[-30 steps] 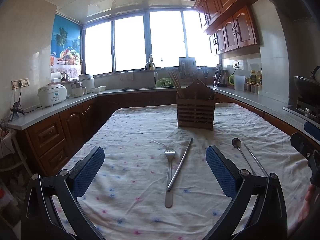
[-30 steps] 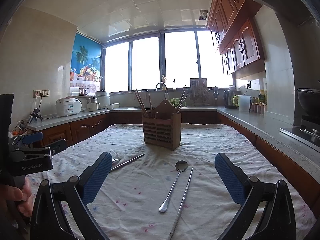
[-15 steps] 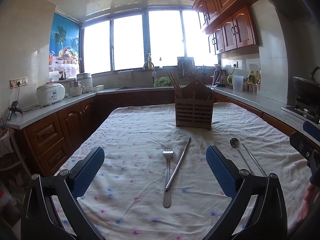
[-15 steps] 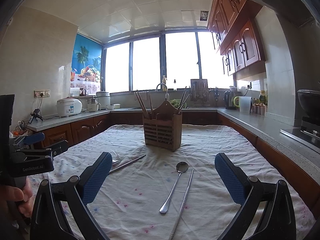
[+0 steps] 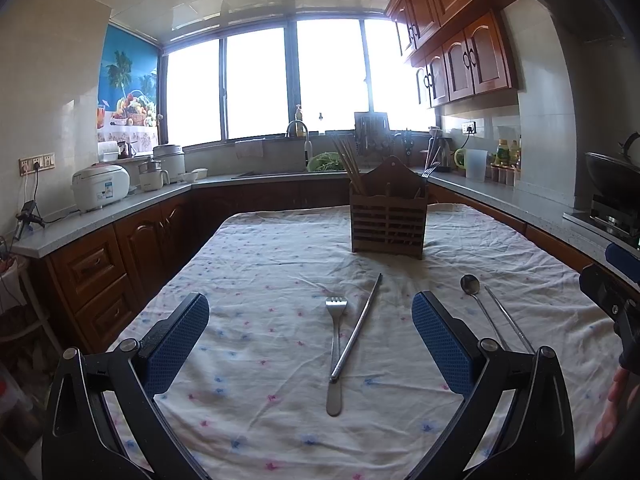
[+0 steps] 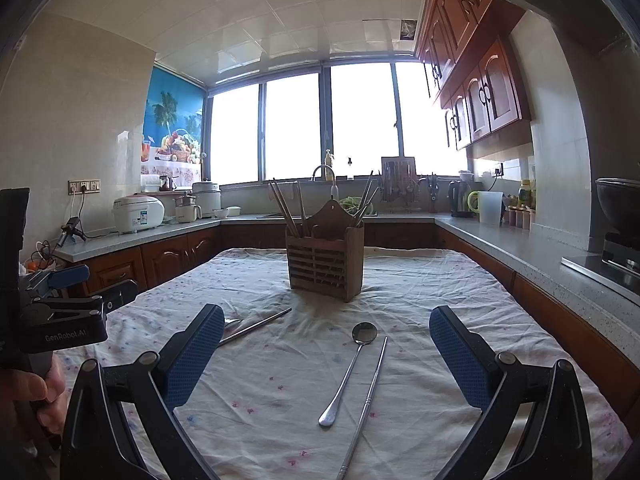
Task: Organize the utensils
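Note:
A wooden utensil holder (image 5: 387, 220) with chopsticks in it stands mid-table; it also shows in the right wrist view (image 6: 325, 266). A steel fork (image 5: 334, 346) and a steel chopstick (image 5: 358, 326) lie between the open fingers of my left gripper (image 5: 310, 332), which is empty above the cloth. A steel spoon (image 6: 350, 372) and a second steel chopstick (image 6: 366, 404) lie between the open fingers of my right gripper (image 6: 326, 352), also empty. The spoon (image 5: 476, 304) shows right of the left gripper.
A white dotted tablecloth (image 5: 260, 264) covers the table. Counters run around it with a rice cooker (image 5: 100, 186), a sink tap (image 5: 298, 128), a kettle and jug (image 6: 486, 206) and a wok (image 5: 612, 178) on the stove at right.
Both grippers have drifted slightly; the utensils and holder sit a little differently in view. Nothing was taken hold of.

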Demonstrator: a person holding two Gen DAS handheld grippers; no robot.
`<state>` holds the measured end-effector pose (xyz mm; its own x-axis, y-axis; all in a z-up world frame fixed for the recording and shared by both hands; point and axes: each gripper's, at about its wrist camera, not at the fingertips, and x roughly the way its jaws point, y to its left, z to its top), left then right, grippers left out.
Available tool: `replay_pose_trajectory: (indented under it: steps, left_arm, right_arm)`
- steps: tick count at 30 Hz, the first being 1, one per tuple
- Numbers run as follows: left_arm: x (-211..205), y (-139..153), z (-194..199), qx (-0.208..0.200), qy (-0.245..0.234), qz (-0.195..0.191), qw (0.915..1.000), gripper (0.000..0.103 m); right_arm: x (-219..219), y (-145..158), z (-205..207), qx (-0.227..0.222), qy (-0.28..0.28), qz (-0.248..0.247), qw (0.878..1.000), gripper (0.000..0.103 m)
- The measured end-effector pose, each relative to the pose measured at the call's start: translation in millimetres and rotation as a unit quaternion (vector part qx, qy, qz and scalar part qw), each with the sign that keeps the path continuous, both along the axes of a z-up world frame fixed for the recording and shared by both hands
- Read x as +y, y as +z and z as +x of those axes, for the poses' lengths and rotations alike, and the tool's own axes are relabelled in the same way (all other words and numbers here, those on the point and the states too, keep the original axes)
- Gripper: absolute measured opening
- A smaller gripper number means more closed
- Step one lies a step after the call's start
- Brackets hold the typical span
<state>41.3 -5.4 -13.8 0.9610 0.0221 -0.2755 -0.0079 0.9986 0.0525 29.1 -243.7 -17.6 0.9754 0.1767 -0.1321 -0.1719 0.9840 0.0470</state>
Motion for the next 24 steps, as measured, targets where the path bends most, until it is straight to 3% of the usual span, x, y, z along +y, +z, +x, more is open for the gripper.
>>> replay_pose_trajectory:
  steps: [24]
  left_arm:
    - [-1.1, 2.1, 12.8, 0.012, -0.016, -0.011, 0.9997, 0.103]
  right_arm:
    - [-6.7, -6.0, 17.2, 0.02, -0.004, 0.003, 1.0, 0.103]
